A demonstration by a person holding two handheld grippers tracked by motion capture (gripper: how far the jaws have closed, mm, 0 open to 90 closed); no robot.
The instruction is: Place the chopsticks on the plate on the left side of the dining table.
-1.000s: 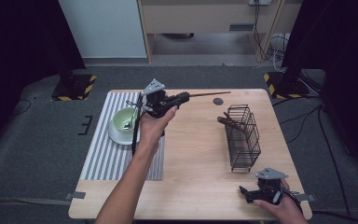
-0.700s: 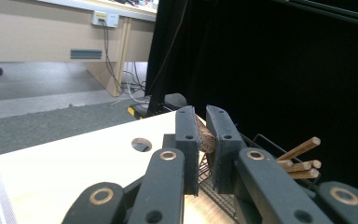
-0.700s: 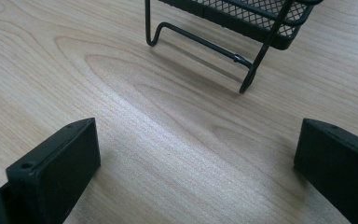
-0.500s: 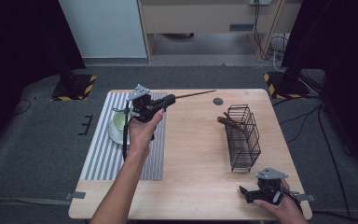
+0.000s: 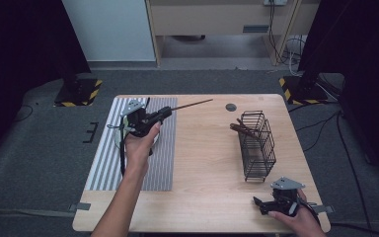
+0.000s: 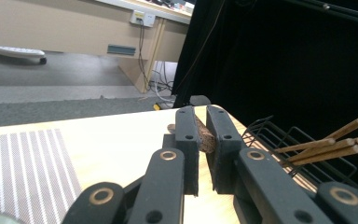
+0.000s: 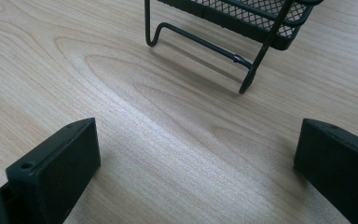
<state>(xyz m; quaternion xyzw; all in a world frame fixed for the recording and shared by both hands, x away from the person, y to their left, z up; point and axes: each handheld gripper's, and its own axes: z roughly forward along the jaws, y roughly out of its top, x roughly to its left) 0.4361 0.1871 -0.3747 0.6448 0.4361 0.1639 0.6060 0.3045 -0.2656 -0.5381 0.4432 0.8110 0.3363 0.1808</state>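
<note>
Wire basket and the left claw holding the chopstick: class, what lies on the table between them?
In the high view, only bare tabletop lies between the wire basket and the left claw gripping the chopstick.

Left gripper (image 5: 164,112) held over the table, jaws clamped shut; right gripper (image 5: 259,203) rests low, jaws wide apart.

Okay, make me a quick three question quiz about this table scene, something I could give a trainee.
1. What is clamped in the left gripper?
2. True or false: the right gripper has its jaws wide apart over bare table.
3. Where do the other chopsticks sit: A) on the striped mat, B) in the wire basket, C) on the floor?

Key
1. A single chopstick, pointing out past the jaws towards the far side of the table.
2. True.
3. B.
</note>
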